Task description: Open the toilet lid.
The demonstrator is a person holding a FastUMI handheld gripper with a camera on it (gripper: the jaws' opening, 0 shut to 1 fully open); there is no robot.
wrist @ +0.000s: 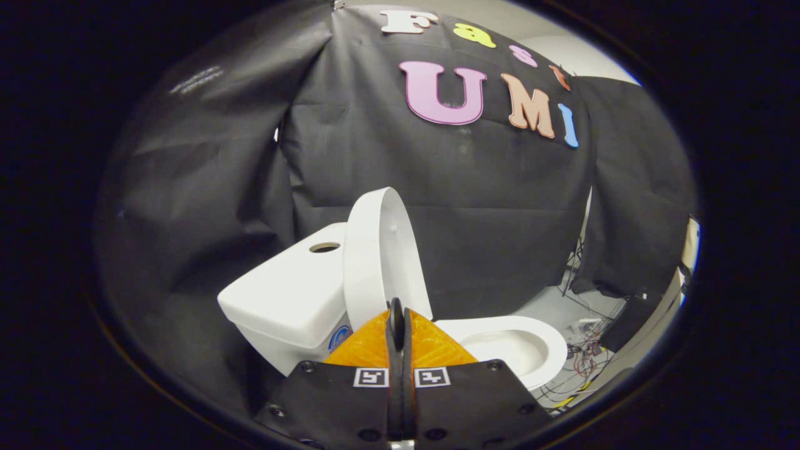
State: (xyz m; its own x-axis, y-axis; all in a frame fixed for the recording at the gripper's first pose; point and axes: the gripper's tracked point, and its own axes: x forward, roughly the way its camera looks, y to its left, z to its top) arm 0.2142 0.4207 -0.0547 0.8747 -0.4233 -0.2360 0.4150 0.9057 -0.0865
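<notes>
My tongs (398,310) are closed, the two fingers pressed flat against each other with nothing caught between them. Their tips stand just in front of the lower edge of the toilet lid (381,250), and I cannot tell whether they touch it.

The lid is raised, standing nearly upright and leaning back against the cistern (287,294). The cistern sits behind the lid and to the left of my fingers, with a round hole (324,247) in its top.

To the right of my fingers the toilet bowl (519,350) lies open, its white rim and hollow inside plainly in sight.

Beyond the bowl, on the grey floor (550,306), a tangle of cables (584,362) runs along the foot of the black cloth wall (487,237) that hangs behind the toilet.
</notes>
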